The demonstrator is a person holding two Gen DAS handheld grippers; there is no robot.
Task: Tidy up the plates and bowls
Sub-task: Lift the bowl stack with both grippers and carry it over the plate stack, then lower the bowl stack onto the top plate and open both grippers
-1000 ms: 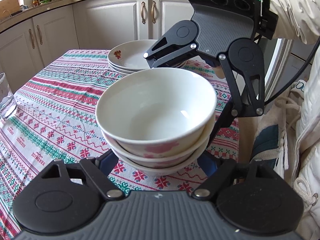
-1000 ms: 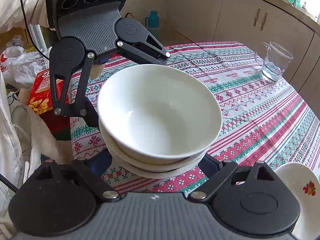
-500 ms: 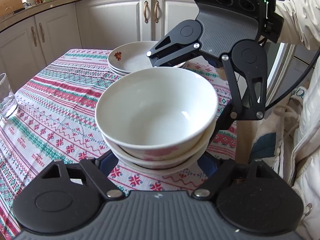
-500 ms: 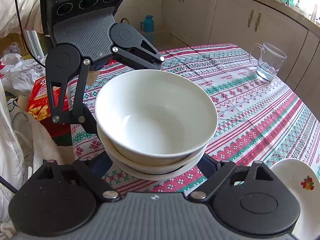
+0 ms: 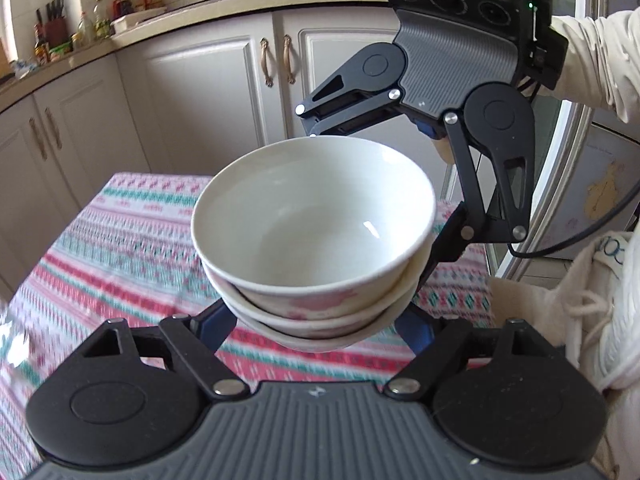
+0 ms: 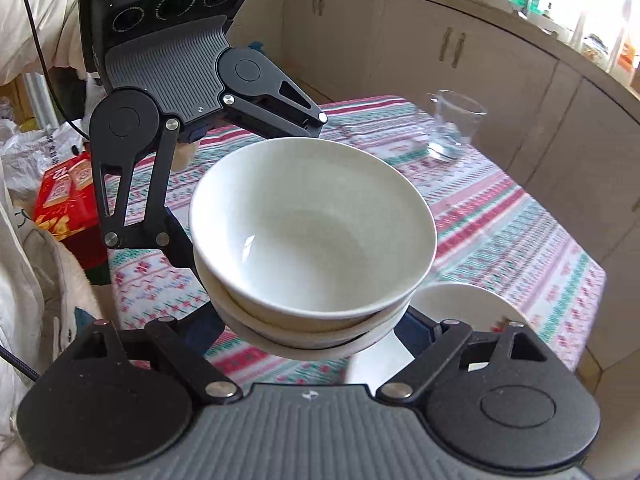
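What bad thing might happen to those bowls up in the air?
The stack of bowls is held only at its sides by the left gripper and right gripper; if either slips, it may fall. The top bowl sits loose and tilted. A glass mug and a plate lie below.

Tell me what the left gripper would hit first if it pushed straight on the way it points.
The bowl stack, already between the left gripper's fingers. Straight beyond the stack is the right gripper, gripping it from the far side. Depth is hard to judge in the fisheye view.
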